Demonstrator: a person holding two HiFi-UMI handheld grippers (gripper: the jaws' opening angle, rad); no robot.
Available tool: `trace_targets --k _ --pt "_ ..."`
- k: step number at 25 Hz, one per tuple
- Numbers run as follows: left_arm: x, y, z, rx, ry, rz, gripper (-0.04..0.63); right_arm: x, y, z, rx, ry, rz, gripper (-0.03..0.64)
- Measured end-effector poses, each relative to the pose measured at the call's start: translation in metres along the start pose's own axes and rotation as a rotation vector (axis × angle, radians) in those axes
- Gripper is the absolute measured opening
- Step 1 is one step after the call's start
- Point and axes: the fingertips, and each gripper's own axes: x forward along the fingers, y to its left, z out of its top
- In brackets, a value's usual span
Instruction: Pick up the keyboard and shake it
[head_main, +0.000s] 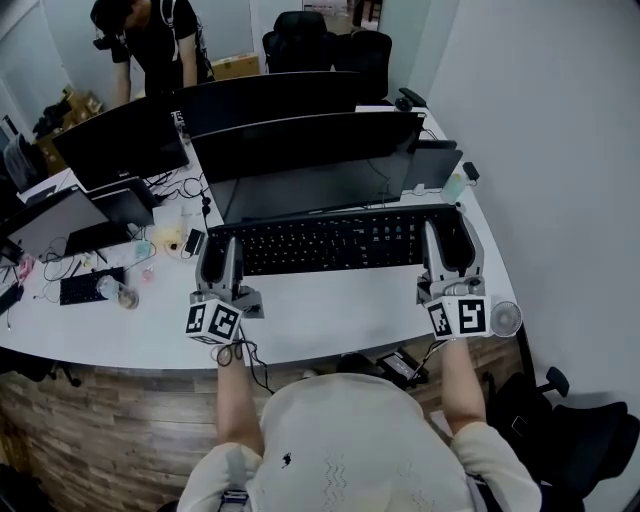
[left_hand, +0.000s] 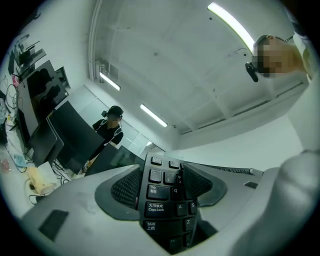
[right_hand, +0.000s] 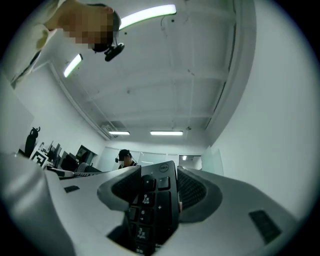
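A long black keyboard (head_main: 335, 242) is held off the white desk (head_main: 330, 315) in front of the monitors. My left gripper (head_main: 220, 262) is shut on its left end; in the left gripper view the Tab, Caps Lock and Shift keys of the keyboard (left_hand: 165, 200) sit between the dark ribbed pads (left_hand: 125, 190). My right gripper (head_main: 450, 250) is shut on the right end, where the numpad corner of the keyboard (right_hand: 152, 205) stands clamped between the pads (right_hand: 192, 187). Both gripper cameras look up at the ceiling.
Two dark monitors (head_main: 300, 150) stand right behind the keyboard, with a third (head_main: 120, 140) at the left. Cables, a phone (head_main: 193, 242) and a second small keyboard (head_main: 90, 285) clutter the left desk. A small fan (head_main: 505, 318) sits at the right edge. A person (head_main: 155, 45) stands behind the desk.
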Motion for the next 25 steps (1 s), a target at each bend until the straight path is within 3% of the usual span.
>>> trace_targets --k 4,8,12,14,25 --pt "0.001 0.005 -0.007 0.027 0.041 0.039 0.255 0.008 -0.006 -0.019 0.054 0.106 -0.019 0.224" --pt "-0.010 0.000 0.006 0.013 -0.018 0.008 0.256 -0.002 0.004 0.001 0.007 -0.004 0.010 0.224" --pt "-0.001 0.017 -0.020 0.027 0.130 0.083 0.255 0.012 -0.004 -0.043 0.126 0.213 -0.009 0.222" --pt "-0.004 0.020 -0.029 0.039 0.180 0.113 0.255 0.011 -0.005 -0.060 0.153 0.271 -0.019 0.215" --pt "0.009 -0.006 -0.005 0.218 0.232 0.090 0.255 -0.010 -0.025 -0.102 0.352 0.215 -0.064 0.219"
